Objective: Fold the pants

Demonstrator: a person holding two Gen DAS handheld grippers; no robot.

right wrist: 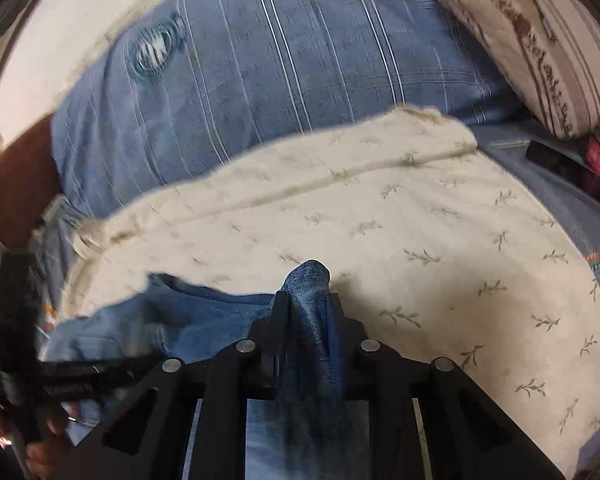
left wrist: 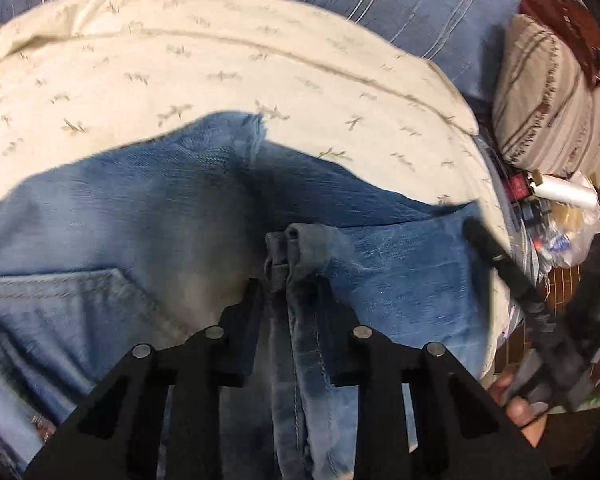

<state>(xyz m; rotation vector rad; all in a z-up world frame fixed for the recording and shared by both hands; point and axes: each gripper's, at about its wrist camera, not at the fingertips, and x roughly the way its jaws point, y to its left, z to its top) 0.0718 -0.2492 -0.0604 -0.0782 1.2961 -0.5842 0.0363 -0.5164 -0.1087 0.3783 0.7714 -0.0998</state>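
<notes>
Big picture first: a blue striped bedcover (right wrist: 284, 64) runs across the back of the bed, and over it lies a cream blanket (left wrist: 204, 64) with a small sprig print. On that blanket sit the pants (left wrist: 148, 208), blue denim, spread wide across the left wrist view with a back pocket showing at the lower left. Their long axis there runs roughly side to side across the frame, though the far ends are out of view, so which end points where I cannot tell.

Over at the right edge, a striped beige pillow (left wrist: 548, 96) sits beside the bed, with clutter below it.

Now the tools. The left gripper (left wrist: 290, 292) is pinched tight on a bunched fold of denim that stands up between its fingers and pokes forward past the tips. The right gripper (right wrist: 308, 300) is doing the same, clamped on a narrow denim ridge that rises ahead of it, pointing away from the camera toward the blanket. In the right wrist view the rest of the pants trails off to the left.
</notes>
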